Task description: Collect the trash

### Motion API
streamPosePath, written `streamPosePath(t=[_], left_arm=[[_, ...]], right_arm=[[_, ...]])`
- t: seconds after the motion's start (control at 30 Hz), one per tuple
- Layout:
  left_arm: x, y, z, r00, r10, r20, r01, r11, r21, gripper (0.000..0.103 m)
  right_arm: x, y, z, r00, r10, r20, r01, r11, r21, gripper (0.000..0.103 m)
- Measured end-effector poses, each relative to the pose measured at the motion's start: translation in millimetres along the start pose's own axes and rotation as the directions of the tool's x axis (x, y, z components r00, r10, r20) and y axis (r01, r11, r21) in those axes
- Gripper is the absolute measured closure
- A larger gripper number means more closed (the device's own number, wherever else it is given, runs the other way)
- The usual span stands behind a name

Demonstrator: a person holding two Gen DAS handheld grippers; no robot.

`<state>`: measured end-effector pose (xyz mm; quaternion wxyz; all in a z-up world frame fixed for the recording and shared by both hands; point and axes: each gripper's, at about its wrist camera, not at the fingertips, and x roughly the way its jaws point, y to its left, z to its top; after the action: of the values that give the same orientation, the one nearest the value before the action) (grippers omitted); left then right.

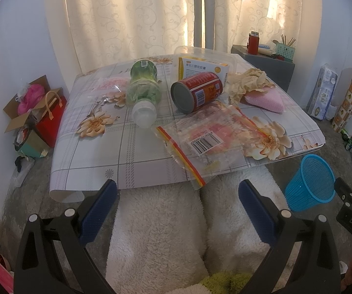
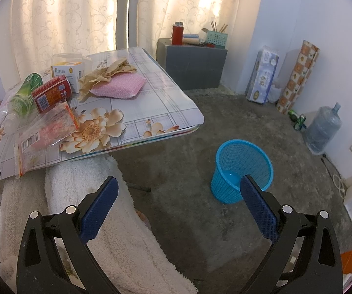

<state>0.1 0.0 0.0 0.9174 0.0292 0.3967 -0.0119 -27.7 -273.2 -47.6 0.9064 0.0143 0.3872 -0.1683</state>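
Left wrist view: left hand-held gripper (image 1: 177, 196) released, empty, short of tabletop (image 1: 90, 156) | red can (image 1: 196, 90) lying on tabletop; plastic bottle (image 1: 144, 90) beside can; zip bag (image 1: 207, 139) in front of can | right hand-held gripper (image 2: 178, 192) released, empty, over floor | blue basket (image 2: 243, 169) on floor, well apart from can.
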Motion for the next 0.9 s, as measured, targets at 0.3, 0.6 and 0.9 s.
streamPosePath(t=[0.3,0.6,0.9], left_arm=[[0.0,0.0,0.0,1.000,0.000,0.000,0.000,1.000,0.001,0.006],[0.0,0.0,0.1,1.000,0.001,0.000,-0.001,1.000,0.000,0.006],[0.2,0.2,0.1,1.000,0.003,0.002,-0.003,1.000,0.001,0.006]], right_arm=[[0.3,0.2,-0.3,1.000,0.001,0.000,-0.001,1.000,0.000,0.008],[0.7,0.1,-0.3,1.000,0.001,0.001,-0.001,1.000,0.001,0.008],[1.1,0.3,0.3,1.000,0.008,0.001,-0.008,1.000,0.001,0.008]])
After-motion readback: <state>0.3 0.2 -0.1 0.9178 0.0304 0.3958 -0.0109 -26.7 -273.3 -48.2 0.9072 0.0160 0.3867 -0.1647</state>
